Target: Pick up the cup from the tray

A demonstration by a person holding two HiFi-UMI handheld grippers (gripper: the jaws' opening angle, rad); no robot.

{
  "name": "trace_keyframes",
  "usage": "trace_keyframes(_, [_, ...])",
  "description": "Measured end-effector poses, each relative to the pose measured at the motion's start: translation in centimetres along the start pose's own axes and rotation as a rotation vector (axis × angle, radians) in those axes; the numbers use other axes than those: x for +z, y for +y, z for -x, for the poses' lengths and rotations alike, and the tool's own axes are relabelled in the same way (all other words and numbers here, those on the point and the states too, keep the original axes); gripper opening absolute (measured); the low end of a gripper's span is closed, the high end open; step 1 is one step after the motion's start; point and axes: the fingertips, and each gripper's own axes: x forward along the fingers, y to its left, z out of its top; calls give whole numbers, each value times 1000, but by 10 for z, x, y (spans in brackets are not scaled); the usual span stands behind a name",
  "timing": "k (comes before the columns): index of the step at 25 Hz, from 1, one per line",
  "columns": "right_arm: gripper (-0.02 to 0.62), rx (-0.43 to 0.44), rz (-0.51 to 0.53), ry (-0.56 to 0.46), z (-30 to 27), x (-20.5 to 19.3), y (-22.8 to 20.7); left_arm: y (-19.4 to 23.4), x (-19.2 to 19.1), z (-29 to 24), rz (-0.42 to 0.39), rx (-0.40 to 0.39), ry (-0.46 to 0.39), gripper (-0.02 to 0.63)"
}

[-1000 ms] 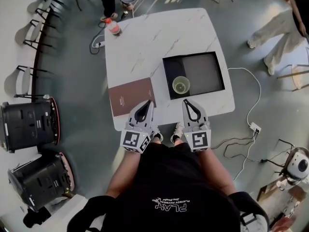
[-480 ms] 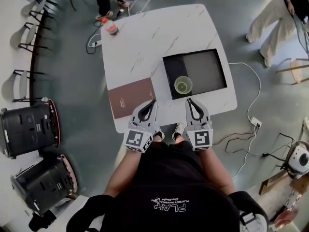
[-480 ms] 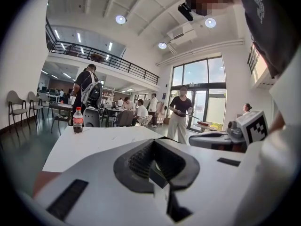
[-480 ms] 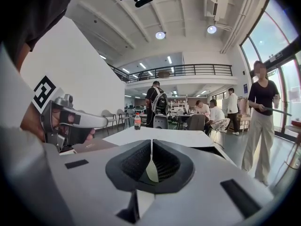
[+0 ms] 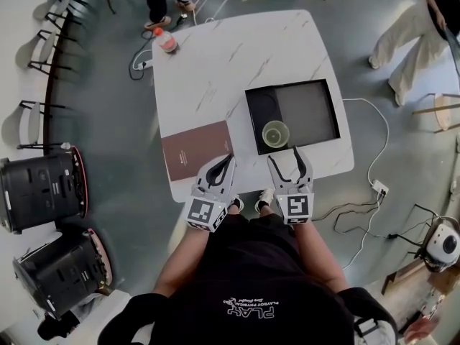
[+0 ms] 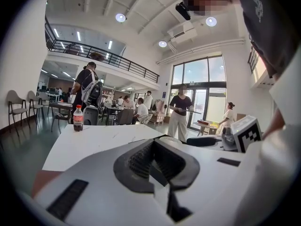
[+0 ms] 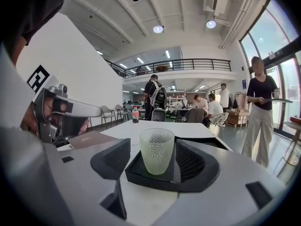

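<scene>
A clear, dimpled cup (image 5: 275, 133) (image 7: 156, 149) stands upright in the near left corner of a black tray (image 5: 309, 108) (image 7: 141, 171) on the white marble table (image 5: 215, 63). My right gripper (image 5: 288, 154) (image 7: 153, 166) hovers at the table's near edge, just short of the cup. Its jaws are opening, and the cup stands ahead of the tips, untouched. My left gripper (image 5: 224, 161) (image 6: 156, 160) is shut on nothing, over the near edge beside a brown booklet.
The brown booklet (image 5: 195, 144) lies at the table's near left. A cola bottle (image 5: 167, 40) (image 6: 78, 119) stands at the far left corner. Black bins (image 5: 43, 189) sit on the floor at left, cables (image 5: 374, 185) at right. People stand beyond the table.
The right gripper's jaws have gone from shut to spread apart. Both grippers have barely shifted at the table's near edge.
</scene>
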Motion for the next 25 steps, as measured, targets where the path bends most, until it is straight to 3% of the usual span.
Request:
trace_keyframes(10, [367, 11, -30, 59, -40, -22, -8, 2, -6, 3, 3, 18, 12, 8])
trace_keyframes(25, [373, 25, -24, 69, -80, -22, -10, 15, -9, 9, 8, 58, 21, 8])
